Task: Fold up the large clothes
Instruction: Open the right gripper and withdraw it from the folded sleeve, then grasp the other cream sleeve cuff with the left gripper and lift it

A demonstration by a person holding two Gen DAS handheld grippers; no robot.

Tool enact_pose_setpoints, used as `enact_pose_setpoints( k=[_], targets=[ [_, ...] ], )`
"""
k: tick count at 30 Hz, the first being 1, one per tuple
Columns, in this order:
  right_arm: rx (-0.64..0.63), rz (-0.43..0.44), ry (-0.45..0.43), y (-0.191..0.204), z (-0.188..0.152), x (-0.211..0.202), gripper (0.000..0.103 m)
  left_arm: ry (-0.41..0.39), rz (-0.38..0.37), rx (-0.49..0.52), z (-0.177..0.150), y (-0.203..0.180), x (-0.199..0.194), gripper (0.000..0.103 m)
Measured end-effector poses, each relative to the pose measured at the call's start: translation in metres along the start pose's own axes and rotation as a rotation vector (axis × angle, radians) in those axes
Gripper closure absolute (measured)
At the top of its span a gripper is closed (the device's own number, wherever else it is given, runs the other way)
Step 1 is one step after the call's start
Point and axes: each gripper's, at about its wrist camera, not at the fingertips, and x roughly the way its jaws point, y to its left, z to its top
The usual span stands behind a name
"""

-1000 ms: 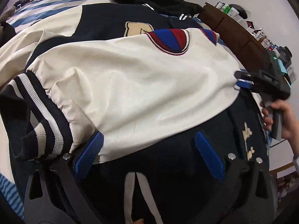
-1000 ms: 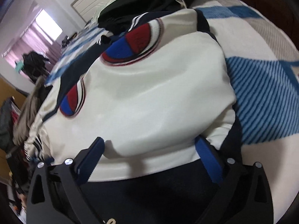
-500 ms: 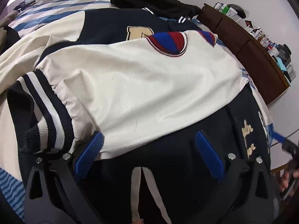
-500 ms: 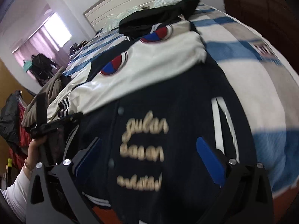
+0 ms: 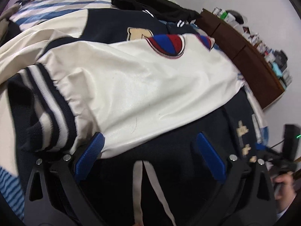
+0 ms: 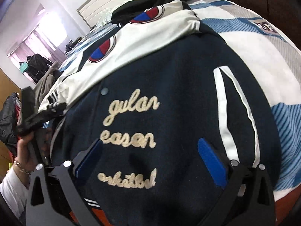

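A navy varsity jacket (image 6: 178, 86) with cream script lettering lies spread on the bed. Its cream sleeve (image 5: 150, 86), bearing a red and blue round patch (image 5: 165, 44), is folded across the body, and the striped cuff (image 5: 45, 101) lies at the left. My left gripper (image 5: 149, 154) hovers open over the jacket's lower front, its blue pads (image 5: 88, 158) apart with nothing between them. My right gripper (image 6: 149, 160) is open above the lettering near the hem. The other gripper (image 6: 37, 116) and a hand (image 6: 26, 154) show at the left of the right wrist view.
A blue and white striped bedspread (image 6: 263, 52) covers the bed. A black garment (image 5: 150, 1) lies past the jacket near the headboard (image 6: 116, 1). A brown dresser (image 5: 244, 56) with small items runs along the right. Clothes are heaped (image 6: 45, 79) at the bed's left.
My right gripper pulled back from the cream sleeve toward the jacket's hem and now looks over the lettering. The left gripper drew back slightly. Both stayed open.
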Motion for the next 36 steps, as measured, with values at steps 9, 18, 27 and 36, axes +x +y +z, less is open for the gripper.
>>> enact_pose_setpoints(
  k=[9,18,27,36],
  targets=[
    [-0.065,-0.054,-0.051,0.003,-0.009,0.013,0.004,-0.215,0.17,-0.078,-0.01,0.061,-0.158,0.006],
    [-0.091,-0.05,-0.073,0.003,-0.012,0.012,0.004,-0.297,0.359,-0.32,-0.053,0.221,-0.255,0.006],
    [-0.144,-0.094,-0.085,0.01,-0.016,0.014,0.004,-0.25,0.438,-0.345,-0.079,0.329,-0.242,0.006],
    [-0.18,-0.112,-0.097,0.013,-0.019,0.017,0.004,-0.304,0.618,-0.066,-0.056,0.34,-0.254,0.006]
  ],
)
